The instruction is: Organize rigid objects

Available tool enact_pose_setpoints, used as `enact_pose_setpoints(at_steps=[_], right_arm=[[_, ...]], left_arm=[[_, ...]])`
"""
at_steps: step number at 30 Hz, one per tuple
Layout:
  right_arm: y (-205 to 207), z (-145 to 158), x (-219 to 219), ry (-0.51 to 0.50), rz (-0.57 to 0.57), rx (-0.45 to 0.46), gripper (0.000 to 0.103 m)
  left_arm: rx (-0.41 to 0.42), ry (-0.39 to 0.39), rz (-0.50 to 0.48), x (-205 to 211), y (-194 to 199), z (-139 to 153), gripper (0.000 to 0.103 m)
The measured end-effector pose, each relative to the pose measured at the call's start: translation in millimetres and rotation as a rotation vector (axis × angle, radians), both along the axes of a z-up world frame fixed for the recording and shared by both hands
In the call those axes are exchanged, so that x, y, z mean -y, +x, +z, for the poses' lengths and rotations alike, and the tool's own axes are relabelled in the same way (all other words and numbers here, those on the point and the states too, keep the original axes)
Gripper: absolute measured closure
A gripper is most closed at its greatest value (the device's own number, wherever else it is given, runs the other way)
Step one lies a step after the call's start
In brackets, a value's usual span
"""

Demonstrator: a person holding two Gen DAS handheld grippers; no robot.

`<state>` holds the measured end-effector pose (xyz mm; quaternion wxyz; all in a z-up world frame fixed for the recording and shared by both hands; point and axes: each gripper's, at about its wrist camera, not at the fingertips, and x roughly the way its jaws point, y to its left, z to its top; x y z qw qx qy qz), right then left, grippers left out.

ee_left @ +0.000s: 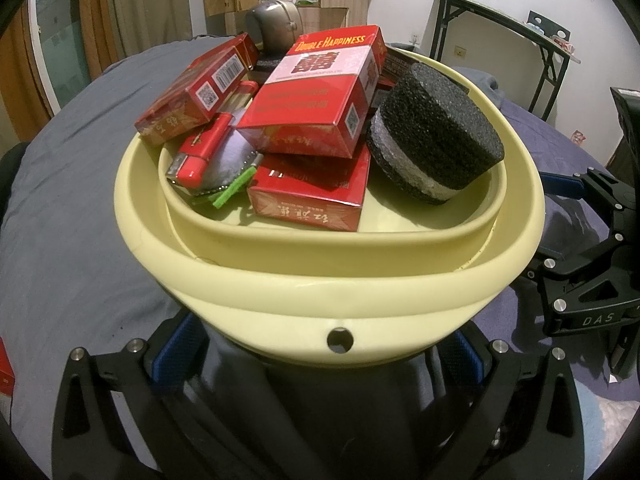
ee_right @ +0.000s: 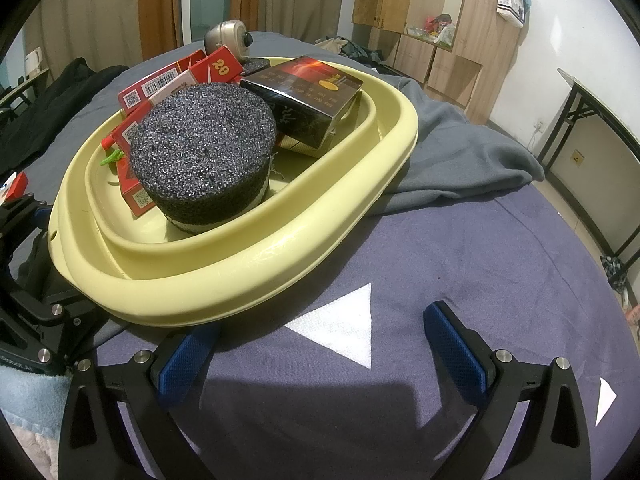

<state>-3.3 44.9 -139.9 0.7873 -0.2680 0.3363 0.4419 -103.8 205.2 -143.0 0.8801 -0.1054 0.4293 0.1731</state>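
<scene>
While the yellow tub (ee_left: 328, 276) full of red boxes (ee_left: 316, 96) and a black foam block (ee_right: 204, 148) sits on the bed (ee_right: 460, 264), the left gripper (ee_left: 320, 356) stands wide around its near edge; the right gripper (ee_right: 324, 356) stands wide beside it, holding nothing.

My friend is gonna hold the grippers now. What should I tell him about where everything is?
Left gripper: open, its fingers either side of the yellow basin, under the near rim.
Right gripper: open, empty, over the purple bedsheet beside the basin.
In the basin: red cigarette boxes, a black cigarette box, a black foam cylinder, a red lighter.
Done: those are gathered.
Left: a red box lies outside the basin.
</scene>
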Motion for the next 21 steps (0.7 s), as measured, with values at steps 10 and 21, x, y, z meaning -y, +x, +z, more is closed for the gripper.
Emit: enact_pose_setpoints(at_steps=[10, 21], right_arm=[[0.1, -0.1, -0.1, 0.0, 0.0, 0.0, 0.0], [0.1, -0.1, -0.1, 0.0, 0.0, 0.0, 0.0]], left_arm=[[0.002, 0.002, -0.003, 1.1, -0.5, -1.3, 0.0], [0.003, 0.002, -0.003, 2.7, -3.3, 0.2, 0.0]])
